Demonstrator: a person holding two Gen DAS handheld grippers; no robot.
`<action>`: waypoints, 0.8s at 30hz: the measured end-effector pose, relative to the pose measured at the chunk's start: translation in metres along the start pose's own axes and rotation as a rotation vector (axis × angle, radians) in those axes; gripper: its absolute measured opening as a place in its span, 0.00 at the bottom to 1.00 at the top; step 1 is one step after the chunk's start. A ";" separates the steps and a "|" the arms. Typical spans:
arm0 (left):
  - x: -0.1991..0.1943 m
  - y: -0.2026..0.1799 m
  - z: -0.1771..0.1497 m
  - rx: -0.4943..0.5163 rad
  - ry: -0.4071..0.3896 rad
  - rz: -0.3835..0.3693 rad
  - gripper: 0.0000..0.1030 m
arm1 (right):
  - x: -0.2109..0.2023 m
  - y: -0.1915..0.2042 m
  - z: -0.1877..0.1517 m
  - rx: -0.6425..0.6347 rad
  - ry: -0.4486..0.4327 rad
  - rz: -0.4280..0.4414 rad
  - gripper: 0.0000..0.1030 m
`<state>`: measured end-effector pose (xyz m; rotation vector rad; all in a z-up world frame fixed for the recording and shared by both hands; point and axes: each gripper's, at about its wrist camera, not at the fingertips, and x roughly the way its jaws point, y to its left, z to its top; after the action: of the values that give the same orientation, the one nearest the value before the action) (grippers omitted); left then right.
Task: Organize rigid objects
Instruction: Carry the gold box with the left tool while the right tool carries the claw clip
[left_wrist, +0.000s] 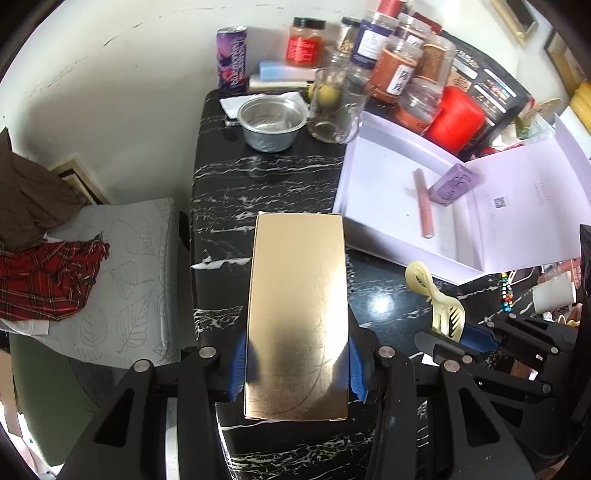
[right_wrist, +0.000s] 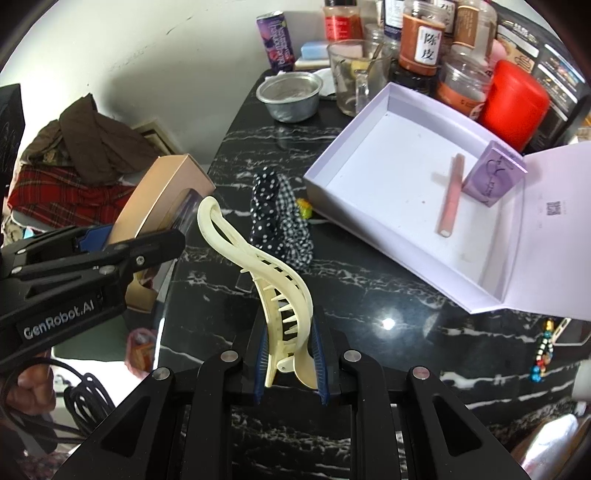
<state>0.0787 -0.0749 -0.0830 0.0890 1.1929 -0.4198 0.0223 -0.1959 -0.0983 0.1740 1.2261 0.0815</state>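
My left gripper (left_wrist: 297, 363) is shut on a gold box (left_wrist: 298, 310), held above the black marble table (left_wrist: 266, 184); its blue pads press on the box's two long sides. The same gold box (right_wrist: 162, 195) shows at the left of the right wrist view. My right gripper (right_wrist: 290, 363) is shut on a cream hair claw (right_wrist: 273, 280) that curves up and away from the pads; the claw (left_wrist: 436, 299) also appears at the right of the left wrist view. An open white box (right_wrist: 388, 177) holds a pink tube (right_wrist: 452, 195) and a small purple box (right_wrist: 493, 177).
Jars, a red canister (right_wrist: 513, 103), a purple can (right_wrist: 275, 40), a glass cup (right_wrist: 354, 74) and a foil bowl (right_wrist: 290, 94) crowd the table's far end. Spotted and checked cloth (right_wrist: 282, 221) lies mid-table. Beads (right_wrist: 543, 354) lie at the right. Clothes (left_wrist: 44, 258) lie left of the table.
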 end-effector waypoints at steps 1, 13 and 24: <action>-0.002 -0.002 0.001 0.004 -0.003 -0.003 0.42 | -0.003 -0.001 0.000 0.003 -0.004 -0.003 0.20; -0.015 -0.034 0.024 0.082 -0.044 -0.036 0.42 | -0.026 -0.028 0.008 0.071 -0.042 -0.052 0.20; -0.013 -0.062 0.054 0.136 -0.074 -0.055 0.42 | -0.042 -0.051 0.032 0.081 -0.083 -0.097 0.20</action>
<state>0.1002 -0.1435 -0.0416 0.1567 1.0951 -0.5481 0.0364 -0.2557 -0.0577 0.1861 1.1535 -0.0590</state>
